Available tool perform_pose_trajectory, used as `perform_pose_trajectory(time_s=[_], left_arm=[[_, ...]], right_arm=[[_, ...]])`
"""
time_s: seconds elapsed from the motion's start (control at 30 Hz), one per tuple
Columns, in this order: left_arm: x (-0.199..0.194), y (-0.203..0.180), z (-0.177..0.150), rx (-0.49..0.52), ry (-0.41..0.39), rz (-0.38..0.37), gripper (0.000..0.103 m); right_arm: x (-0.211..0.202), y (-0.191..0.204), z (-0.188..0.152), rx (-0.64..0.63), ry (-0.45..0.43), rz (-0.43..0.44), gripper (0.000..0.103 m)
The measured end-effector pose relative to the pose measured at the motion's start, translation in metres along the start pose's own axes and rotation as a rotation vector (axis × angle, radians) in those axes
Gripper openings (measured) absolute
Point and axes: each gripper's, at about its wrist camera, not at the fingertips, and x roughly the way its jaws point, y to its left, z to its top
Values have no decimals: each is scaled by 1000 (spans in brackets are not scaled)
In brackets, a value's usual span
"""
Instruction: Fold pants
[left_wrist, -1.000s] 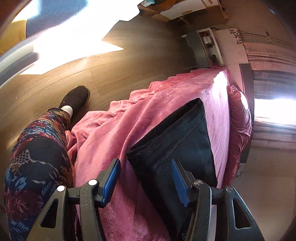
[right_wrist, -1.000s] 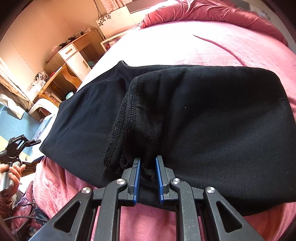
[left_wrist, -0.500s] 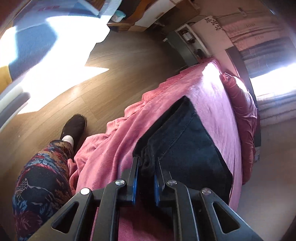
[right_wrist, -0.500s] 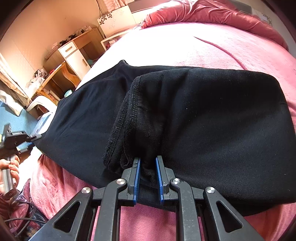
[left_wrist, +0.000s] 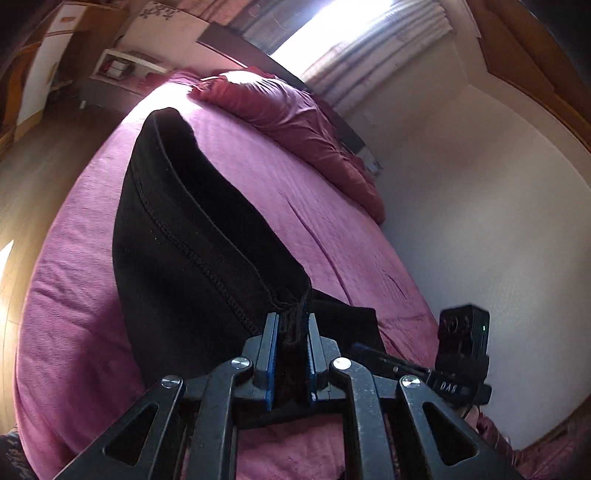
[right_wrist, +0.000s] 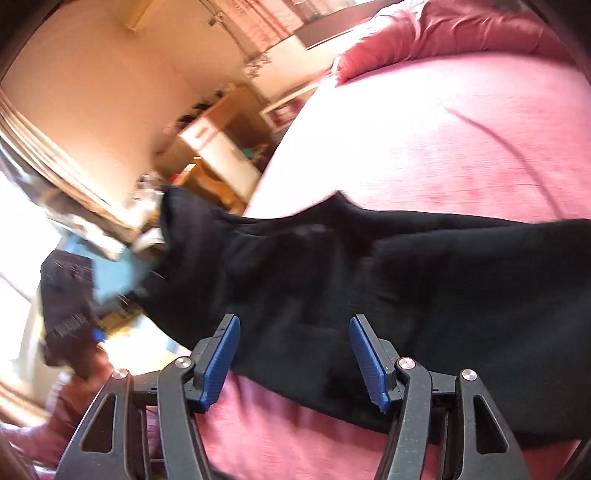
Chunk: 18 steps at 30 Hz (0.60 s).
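Left view: my left gripper (left_wrist: 290, 354) is clamped tight on a bunched edge of the pants (left_wrist: 192, 258), the black cloth pinched right between the fingers (left_wrist: 270, 354). Ahead of the fingers the pants rise in a lifted flap with a stitched hem running away from the grip, over the bed (left_wrist: 295, 192). To the right of the fingers, low and near, I see my right gripper (left_wrist: 461, 354) from outside.

Right view: the right gripper (right_wrist: 295, 354) has just been opening; its fingers (right_wrist: 221, 354) stand wide apart and press on nothing. The pants (right_wrist: 424, 295) lie just ahead of and beneath the fingers, spread across the bed (right_wrist: 443, 140), one end lifted to the left, where the view is blurred.

I judge I am carrying one end of the pants over for a fold. To do it well I should keep the left grip firm, draw the flap straight across so the edges meet, and hold the right fingers clear of the cloth. The risk is that the lower layer drags or bunches as the flap travels.
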Motion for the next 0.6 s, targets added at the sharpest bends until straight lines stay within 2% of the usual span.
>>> perform_pose_trajectory(time_s=[0.07, 0.2, 0.23, 0.3, 0.37, 0.4, 0.43, 0.5, 0.53, 0.6], left_arm=[[11, -13, -4, 47, 39, -27, 12], [26, -30, -13, 103, 100, -66, 12], [28, -33, -16, 115, 114, -72, 12], [33, -40, -19, 142, 136, -78, 12], [38, -46, -22, 171, 157, -77, 12], [39, -50, -24, 188, 166, -72, 12], [40, -54, -25, 211, 169, -57, 12], [37, -59, -22, 247, 180, -46, 12], [32, -59, -18, 235, 180, -76, 13], [18, -52, -4, 173, 170, -204, 18]], right_arm=[[14, 10, 14, 5, 39, 93, 64], [50, 25, 41, -15, 119, 168, 65], [60, 29, 46, -15, 144, 177, 65], [76, 38, 53, -62, 184, 131, 64], [93, 44, 53, -117, 238, 66, 43], [101, 48, 53, -148, 269, 27, 25], [104, 50, 51, -178, 275, -20, 16], [99, 51, 52, -187, 262, -31, 14], [91, 49, 54, -175, 243, -21, 14], [73, 45, 61, -149, 211, -8, 14]])
